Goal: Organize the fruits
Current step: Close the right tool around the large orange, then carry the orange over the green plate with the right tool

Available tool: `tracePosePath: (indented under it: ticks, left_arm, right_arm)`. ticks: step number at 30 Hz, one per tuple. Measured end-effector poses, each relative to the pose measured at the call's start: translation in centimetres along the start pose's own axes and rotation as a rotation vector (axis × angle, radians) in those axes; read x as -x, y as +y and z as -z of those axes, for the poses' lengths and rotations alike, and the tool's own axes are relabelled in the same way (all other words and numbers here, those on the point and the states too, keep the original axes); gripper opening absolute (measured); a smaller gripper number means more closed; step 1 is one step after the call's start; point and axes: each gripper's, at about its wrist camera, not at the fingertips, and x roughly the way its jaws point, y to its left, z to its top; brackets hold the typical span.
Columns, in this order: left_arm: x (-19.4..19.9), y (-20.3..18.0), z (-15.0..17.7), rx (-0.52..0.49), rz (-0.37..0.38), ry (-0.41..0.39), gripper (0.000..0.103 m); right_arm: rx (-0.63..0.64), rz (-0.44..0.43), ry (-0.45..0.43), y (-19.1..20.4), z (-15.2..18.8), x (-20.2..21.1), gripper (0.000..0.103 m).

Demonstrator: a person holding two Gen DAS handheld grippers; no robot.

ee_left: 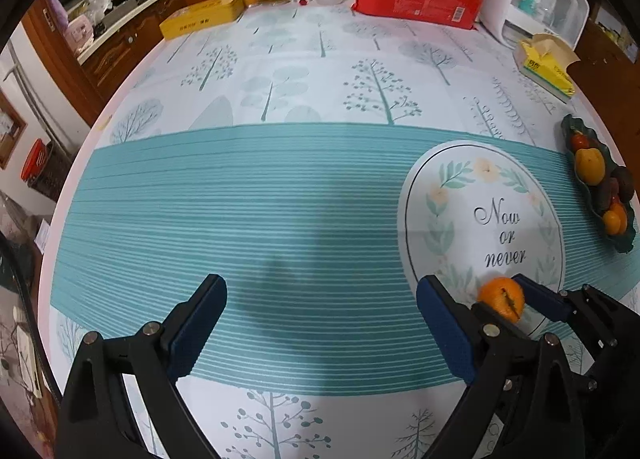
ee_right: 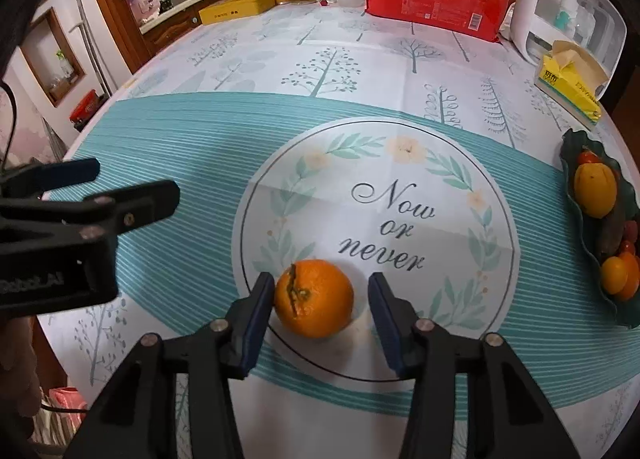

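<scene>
Blue pads line my right gripper, and its jaws stand around the orange without clamping it: the left pad touches the peel, the right pad stands clear with a gap. My left gripper hangs wide open over the teal stripes of the tablecloth, nothing between its fingers.

Only the right wrist view shows that gap and the whole fruit; the left wrist view catches just part of the orange between my other tool's fingers, at the lower edge of the printed circle that reads "Now or never". The right view in turn shows my left gripper from the side, well apart from the fruit.

Round, so the orange has no long axis to speak of. Its stem end faces up and a little left, toward the touching pad, with a dark split running across it. The peel is bright and dimpled.

Farther right, near the table edge, a dark green dish holds other fruit.
</scene>
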Motion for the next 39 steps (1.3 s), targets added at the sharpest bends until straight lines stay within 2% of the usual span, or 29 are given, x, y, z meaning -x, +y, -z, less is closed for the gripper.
tracePosePath:
  ticks: [9, 20, 26, 32, 39]
  left_arm:
    - [-0.3, 0.1, 0.7, 0.029, -0.025, 0.031, 0.095]
    - [2.9, -3.7, 0.4, -0.021, -0.054, -0.025, 0.095]
    - [5.1, -8.8, -0.3, -0.068, -0.022, -0.053, 0.095]
    - [8.9, -15.7, -2.1, -0.119, 0.012, -0.124, 0.095]
    - [13.1, -23.5, -5.8, -0.124, 0.035, -0.199, 0.095]
  right_arm:
    - [-0.012, -0.014, -0.022, -0.5, 0.5, 0.7, 0.039]
    - [-0.063, -0.016, -0.095, -3.3, 1.1, 4.2, 0.039]
    - [-0.124, 0.008, -0.148, -7.9, 1.7, 7.7, 0.039]
    - [-0.171, 0.045, -0.189, -13.2, 1.6, 12.5, 0.039]
    - [-0.17, 0.086, -0.272, -20.0, 0.0, 19.0, 0.039]
